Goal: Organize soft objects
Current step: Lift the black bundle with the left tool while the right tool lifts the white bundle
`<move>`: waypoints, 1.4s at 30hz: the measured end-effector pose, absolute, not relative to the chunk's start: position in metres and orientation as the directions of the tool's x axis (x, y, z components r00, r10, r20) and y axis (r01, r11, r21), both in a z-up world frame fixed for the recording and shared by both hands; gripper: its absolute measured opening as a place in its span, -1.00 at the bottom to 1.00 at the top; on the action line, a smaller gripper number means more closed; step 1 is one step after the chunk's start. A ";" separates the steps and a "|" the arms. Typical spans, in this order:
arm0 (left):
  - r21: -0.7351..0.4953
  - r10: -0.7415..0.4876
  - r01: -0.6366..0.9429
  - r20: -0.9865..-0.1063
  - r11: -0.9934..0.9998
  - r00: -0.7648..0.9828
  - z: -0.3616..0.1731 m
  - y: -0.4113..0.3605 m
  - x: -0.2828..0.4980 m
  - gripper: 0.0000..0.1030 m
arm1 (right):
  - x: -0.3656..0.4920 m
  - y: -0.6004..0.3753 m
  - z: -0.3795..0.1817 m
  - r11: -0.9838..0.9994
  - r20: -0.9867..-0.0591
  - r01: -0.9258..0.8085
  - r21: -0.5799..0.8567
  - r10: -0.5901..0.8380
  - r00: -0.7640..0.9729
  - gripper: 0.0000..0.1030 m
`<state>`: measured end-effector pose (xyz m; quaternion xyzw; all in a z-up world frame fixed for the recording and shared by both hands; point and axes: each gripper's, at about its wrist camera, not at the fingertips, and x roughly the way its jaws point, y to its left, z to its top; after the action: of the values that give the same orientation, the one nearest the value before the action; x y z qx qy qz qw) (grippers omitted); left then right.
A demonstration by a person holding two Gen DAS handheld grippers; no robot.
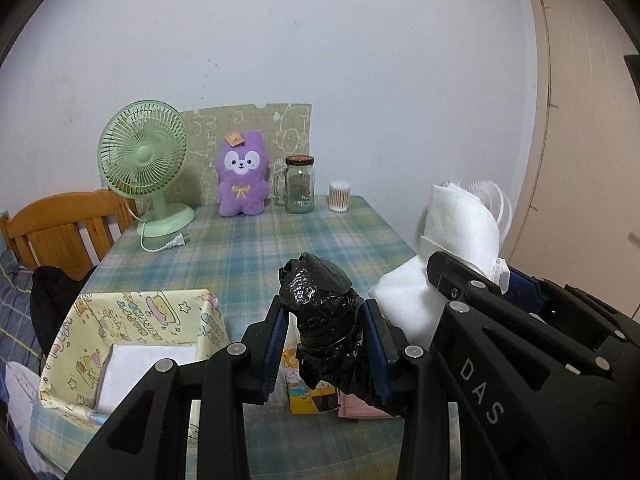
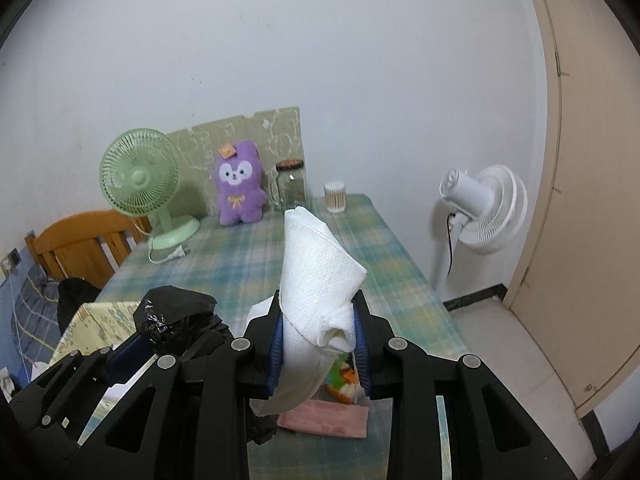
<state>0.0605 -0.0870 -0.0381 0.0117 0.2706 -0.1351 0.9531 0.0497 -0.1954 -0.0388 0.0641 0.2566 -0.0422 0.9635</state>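
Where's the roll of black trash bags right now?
The black bag roll is clamped in the left gripper, held above the table's near edge, between the yellow fabric bin and the right gripper's white paper towel.

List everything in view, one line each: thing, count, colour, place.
desk fan: 1, green, table's far left
plush toy: 1, purple, far edge
glass jar: 1, clear, beside the plush
swab tub: 1, clear, right of jar
fabric bin: 1, yellow, near left
chair: 1, wooden, left of table
standing fan: 1, white, on the floor at right
plastic bag roll: 1, black, in left tool
paper towel: 1, white, in right tool
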 end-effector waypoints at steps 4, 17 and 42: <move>-0.056 -0.254 0.263 -0.513 0.963 0.820 -0.031 -0.078 0.061 -0.26 | 0.048 -0.187 -0.029 0.990 -0.490 0.105 0.098 -0.044 0.870 -0.36; -0.023 -0.204 0.224 -0.507 0.974 0.837 -0.028 -0.036 0.072 -0.26 | 0.064 -0.144 -0.023 0.994 -0.486 0.028 0.110 0.029 0.873 -0.36; 0.039 -0.074 0.124 -0.619 0.992 0.782 -0.072 0.057 0.116 -0.26 | 0.114 -0.038 -0.067 0.974 -0.592 -0.168 0.149 0.224 0.774 -0.36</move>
<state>0.1159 0.0566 -0.0717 0.0386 0.3262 -0.0524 0.9430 0.1143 -0.0376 -0.0667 0.0438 0.3197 0.1044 0.9407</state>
